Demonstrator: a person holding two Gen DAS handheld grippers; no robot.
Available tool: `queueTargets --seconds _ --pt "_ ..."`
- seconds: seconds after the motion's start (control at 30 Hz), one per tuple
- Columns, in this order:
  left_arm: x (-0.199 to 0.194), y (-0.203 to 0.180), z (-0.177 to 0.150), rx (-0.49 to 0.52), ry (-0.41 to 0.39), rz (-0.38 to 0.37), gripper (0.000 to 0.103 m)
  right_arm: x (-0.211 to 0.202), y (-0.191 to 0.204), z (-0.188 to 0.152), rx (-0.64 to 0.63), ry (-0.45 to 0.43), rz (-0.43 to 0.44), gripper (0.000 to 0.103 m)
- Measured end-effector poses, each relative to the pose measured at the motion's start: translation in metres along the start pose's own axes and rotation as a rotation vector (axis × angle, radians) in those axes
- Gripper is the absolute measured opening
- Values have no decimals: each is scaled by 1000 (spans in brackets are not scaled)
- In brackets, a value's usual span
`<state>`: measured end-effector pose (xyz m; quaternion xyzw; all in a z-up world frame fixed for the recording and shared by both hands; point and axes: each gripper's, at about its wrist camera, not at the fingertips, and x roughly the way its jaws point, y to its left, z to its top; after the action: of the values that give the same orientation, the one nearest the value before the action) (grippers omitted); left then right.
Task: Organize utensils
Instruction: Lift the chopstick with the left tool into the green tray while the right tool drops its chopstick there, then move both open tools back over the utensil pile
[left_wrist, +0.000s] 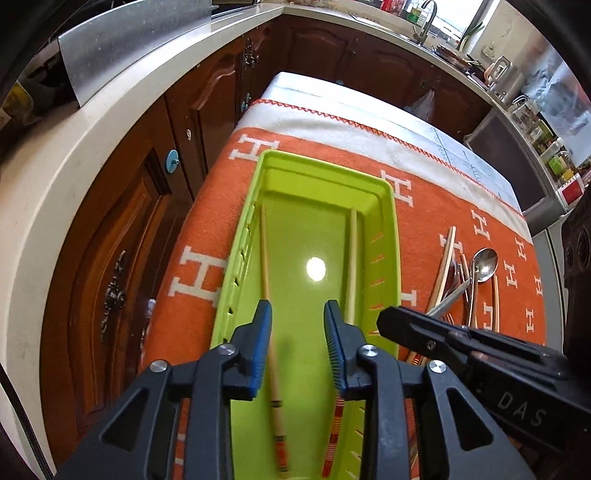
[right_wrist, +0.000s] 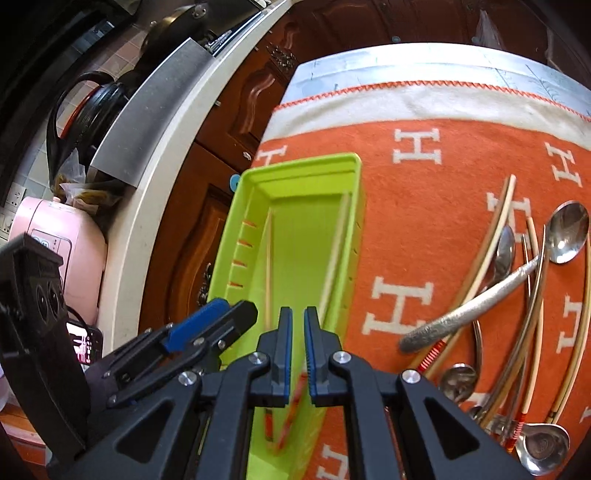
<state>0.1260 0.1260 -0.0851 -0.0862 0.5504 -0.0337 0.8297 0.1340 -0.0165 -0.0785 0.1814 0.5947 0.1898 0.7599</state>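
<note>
A lime green tray (left_wrist: 321, 168) lies lengthwise on the orange cloth. It holds two chopsticks, one along the left wall (left_wrist: 265, 258) and one along the right wall (left_wrist: 352, 258). My left gripper (left_wrist: 298, 332) hangs open over the tray's near half. The left chopstick, blurred, runs just inside its left pad, and neither pad presses it. My right gripper (right_wrist: 298, 332) stands over the tray (right_wrist: 303, 162) with its pads almost together. A red-striped chopstick end (right_wrist: 293, 402) shows blurred below the slit. Loose spoons (right_wrist: 567, 232) and chopsticks (right_wrist: 495, 229) lie in a pile to the right.
An orange blanket (left_wrist: 424, 206) with white H letters covers the table. A white counter (left_wrist: 55, 184) over dark wooden cabinets (left_wrist: 122, 258) curves round the left and far sides. A pink appliance (right_wrist: 62, 236) stands on that counter. The left gripper (right_wrist: 232, 310) is close beside the right one.
</note>
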Motion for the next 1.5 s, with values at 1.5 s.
queueTargets --seconds 1.5 --pt "-51 -132 -74 196 -130 -38 68 -151 -99 -98 -31 -364 -196 22"
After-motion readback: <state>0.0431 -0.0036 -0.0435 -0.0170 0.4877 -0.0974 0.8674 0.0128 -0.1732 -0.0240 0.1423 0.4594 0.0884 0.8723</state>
